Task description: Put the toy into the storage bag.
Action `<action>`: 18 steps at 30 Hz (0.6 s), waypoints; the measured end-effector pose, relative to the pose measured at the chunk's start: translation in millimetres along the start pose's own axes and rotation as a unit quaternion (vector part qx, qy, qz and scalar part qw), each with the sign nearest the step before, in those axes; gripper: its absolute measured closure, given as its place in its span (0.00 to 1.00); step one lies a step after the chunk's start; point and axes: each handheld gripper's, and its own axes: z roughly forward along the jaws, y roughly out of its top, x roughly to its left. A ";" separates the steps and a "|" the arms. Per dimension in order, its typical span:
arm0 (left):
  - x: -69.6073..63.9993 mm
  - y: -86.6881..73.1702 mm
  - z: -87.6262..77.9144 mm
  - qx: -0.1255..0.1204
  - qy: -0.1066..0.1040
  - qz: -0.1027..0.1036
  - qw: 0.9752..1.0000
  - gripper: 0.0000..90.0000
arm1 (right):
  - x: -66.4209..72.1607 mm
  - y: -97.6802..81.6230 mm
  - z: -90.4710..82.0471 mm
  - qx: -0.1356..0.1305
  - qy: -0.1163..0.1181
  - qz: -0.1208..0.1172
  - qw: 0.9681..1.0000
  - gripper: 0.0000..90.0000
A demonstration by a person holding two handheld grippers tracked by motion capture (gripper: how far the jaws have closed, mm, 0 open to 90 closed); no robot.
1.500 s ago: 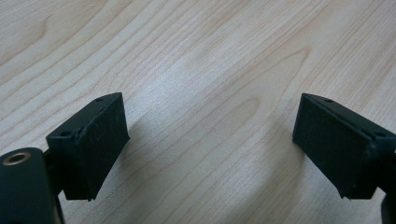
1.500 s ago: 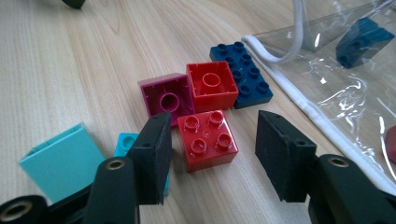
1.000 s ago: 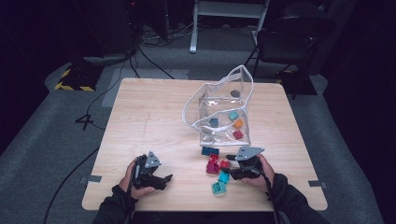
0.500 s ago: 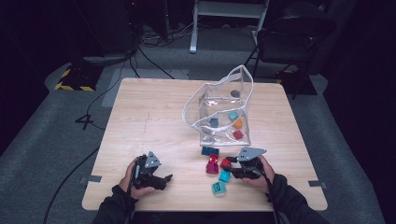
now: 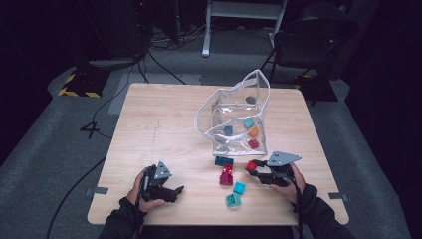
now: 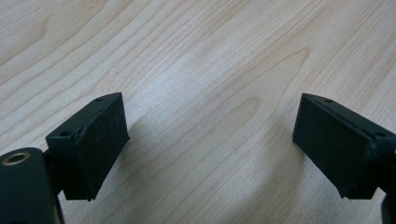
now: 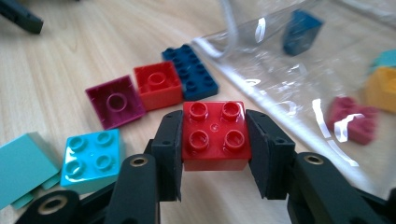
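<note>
My right gripper (image 5: 255,168) (image 7: 215,149) has just closed its jaws and is shut on a red four-stud brick (image 7: 215,133) (image 5: 250,165), held slightly above the table in front of the clear plastic bag (image 5: 234,112) (image 7: 299,88). The bag lies open and holds several coloured bricks. Left of the held brick lie a dark blue plate (image 7: 190,71) (image 5: 224,161), a red brick (image 7: 157,85), a magenta brick (image 7: 116,101) (image 5: 226,178), a cyan brick (image 7: 91,157) (image 5: 239,187) and a teal brick (image 7: 21,165) (image 5: 232,200). My left gripper (image 5: 176,191) (image 6: 210,140) rests open over bare wood at the front left.
The wooden table (image 5: 159,124) has bare room across its left and far side. On the dark floor behind it run cables, a chair (image 5: 308,40) stands at the back right, and a yellow-black striped strip (image 5: 79,92) lies at the left.
The right gripper has closed on the red brick and carried it a little right and toward the bag. The left gripper has stayed still.
</note>
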 end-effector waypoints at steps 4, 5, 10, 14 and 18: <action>0.0 0.0 0.0 0.000 0.000 0.000 1.000 0.12 | -5.9 3.1 -11.3 -0.013 -0.010 0.006 1.000 0.66; 0.0 0.0 0.0 0.000 0.000 0.000 1.000 0.12 | -7.0 3.9 -13.7 -0.016 -0.011 0.008 1.000 0.66; 0.0 0.0 0.0 0.000 0.000 0.000 1.000 0.12 | -7.7 8.9 -22.2 -0.020 -0.004 0.007 1.000 0.66; 0.0 0.0 0.0 0.000 0.000 0.000 1.000 0.12 | -6.2 14.5 -26.8 -0.025 -0.011 0.002 1.000 0.66; 0.0 0.0 0.0 0.000 0.000 0.000 1.000 0.12 | -5.1 23.4 -31.6 -0.031 -0.018 -0.002 0.999 0.66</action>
